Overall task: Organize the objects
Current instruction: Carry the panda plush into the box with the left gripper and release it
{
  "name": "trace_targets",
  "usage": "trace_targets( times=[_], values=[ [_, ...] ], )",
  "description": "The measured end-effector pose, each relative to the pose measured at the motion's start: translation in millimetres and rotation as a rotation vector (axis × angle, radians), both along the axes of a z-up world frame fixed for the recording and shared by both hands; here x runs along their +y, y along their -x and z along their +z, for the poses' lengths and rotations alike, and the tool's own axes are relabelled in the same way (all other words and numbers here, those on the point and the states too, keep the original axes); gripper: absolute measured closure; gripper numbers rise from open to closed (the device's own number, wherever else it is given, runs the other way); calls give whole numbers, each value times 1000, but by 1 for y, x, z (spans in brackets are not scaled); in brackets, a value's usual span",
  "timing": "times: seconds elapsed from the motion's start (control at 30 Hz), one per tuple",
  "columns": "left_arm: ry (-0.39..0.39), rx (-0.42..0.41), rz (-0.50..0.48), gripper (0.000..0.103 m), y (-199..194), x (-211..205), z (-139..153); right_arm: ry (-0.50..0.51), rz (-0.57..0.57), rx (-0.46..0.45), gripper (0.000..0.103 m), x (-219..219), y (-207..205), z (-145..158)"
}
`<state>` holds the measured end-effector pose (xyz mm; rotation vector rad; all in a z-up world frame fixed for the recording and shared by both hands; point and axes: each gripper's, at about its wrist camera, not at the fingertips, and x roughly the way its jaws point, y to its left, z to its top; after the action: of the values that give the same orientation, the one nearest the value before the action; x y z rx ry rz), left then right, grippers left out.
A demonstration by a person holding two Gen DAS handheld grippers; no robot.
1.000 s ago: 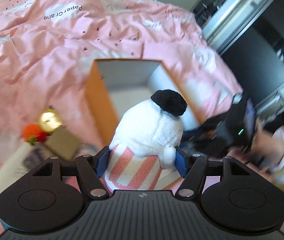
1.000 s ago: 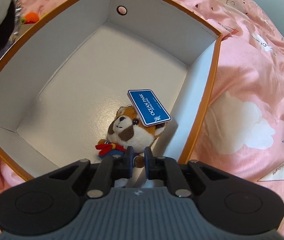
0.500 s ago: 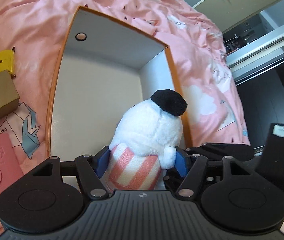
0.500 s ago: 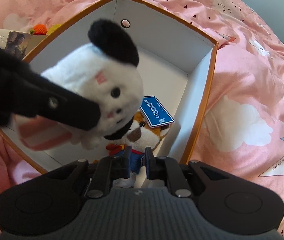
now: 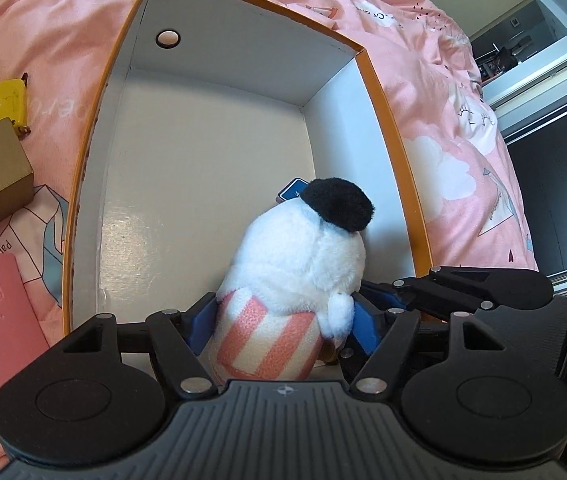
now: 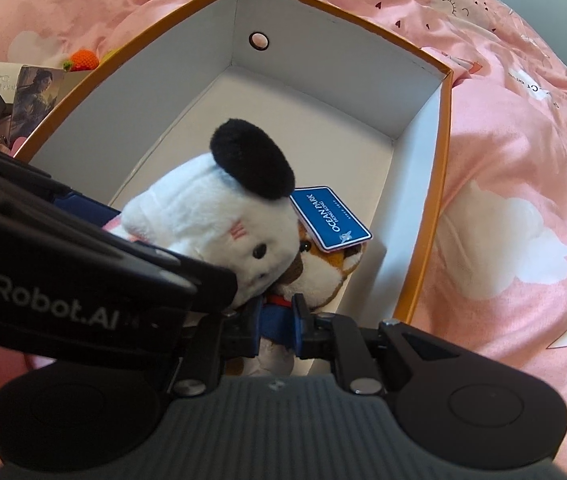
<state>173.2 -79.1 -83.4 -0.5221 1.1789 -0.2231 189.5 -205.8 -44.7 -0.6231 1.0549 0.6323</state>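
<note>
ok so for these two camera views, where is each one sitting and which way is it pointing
Left wrist: sits on the left gripper, looking along its fingers into the orange box; its jaws clamp the white plush, and the right gripper shows at right.
Right wrist: sits on the right gripper, looking into the same box from its near right corner; its jaws pinch the fox plush, and the left gripper crosses at left.
Shared: box, white plush, blue tag, pink bedding.

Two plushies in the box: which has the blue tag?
The red panda plush, in the right gripper; the white panda plush beside it shows none.
</note>
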Motion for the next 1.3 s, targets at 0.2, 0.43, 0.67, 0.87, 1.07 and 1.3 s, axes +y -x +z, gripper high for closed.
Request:
trace_targets(
  times=[0.2, 0.43, 0.67, 0.87, 1.07, 1.3],
  values=[
    [-49, -30, -34, 19, 4, -3, 7, 7, 10, -5, 82, 1, 4, -2],
    [-92, -103, -100, 16, 11, -5, 22, -6, -6, -5, 69, -2, 4, 1],
    [-88, -182, -142, 24, 12, 9, 45, -36, -9, -12, 64, 1, 6, 11],
    [-127, -208, -172, 42, 2, 30, 57, -58, 12, -1, 64, 10, 11, 18],
    [-282, -206, -418, 47, -6, 9, 56, -70, 12, 34, 64, 14, 10, 18],
    [-361, -226, -542, 50, -21, -11, 39, -27, 44, -22, 63, 16, 5, 20]
  ],
)
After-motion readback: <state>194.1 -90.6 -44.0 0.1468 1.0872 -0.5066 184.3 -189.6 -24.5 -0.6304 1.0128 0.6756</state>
